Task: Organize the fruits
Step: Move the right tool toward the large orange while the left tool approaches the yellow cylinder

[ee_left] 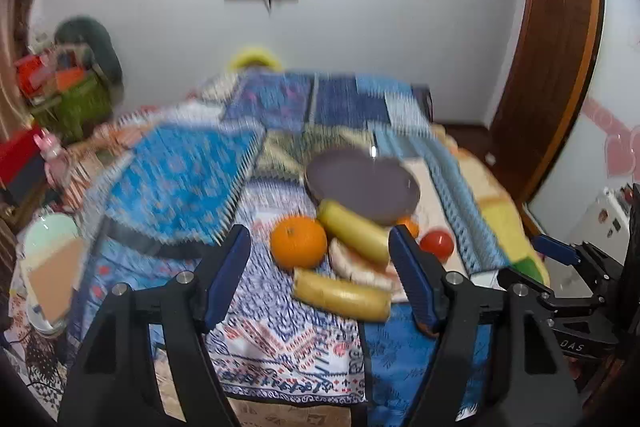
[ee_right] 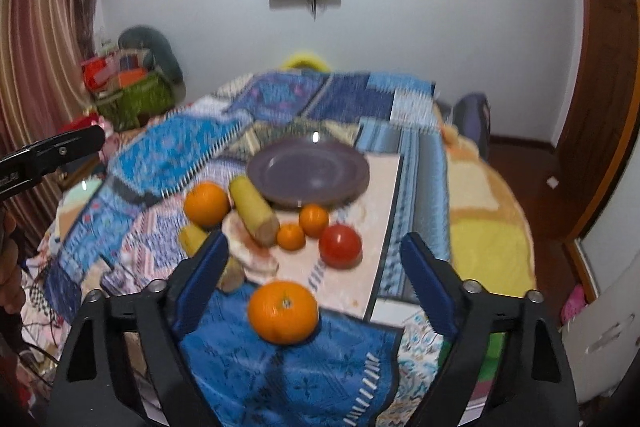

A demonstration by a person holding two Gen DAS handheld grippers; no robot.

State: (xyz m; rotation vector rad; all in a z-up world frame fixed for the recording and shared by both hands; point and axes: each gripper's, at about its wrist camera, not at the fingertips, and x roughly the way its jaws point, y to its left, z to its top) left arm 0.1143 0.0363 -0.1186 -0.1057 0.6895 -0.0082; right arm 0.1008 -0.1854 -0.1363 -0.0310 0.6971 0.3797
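Fruits are lying on a patchwork bedspread (ee_right: 224, 151), grouped at the near rim of the purple plate (ee_right: 308, 173). A corn cob (ee_right: 254, 215) is touching that rim; a large orange (ee_right: 206, 203) is sitting left of the cob. Two small oranges (ee_right: 314, 221) and a tomato (ee_right: 340, 246) are resting nearer than the plate. Another orange (ee_right: 283, 311) is lying nearest, between the spread fingers of the right gripper (ee_right: 308, 287), untouched. The left gripper (ee_left: 320, 275) is hanging released, framing a banana (ee_left: 342, 293).
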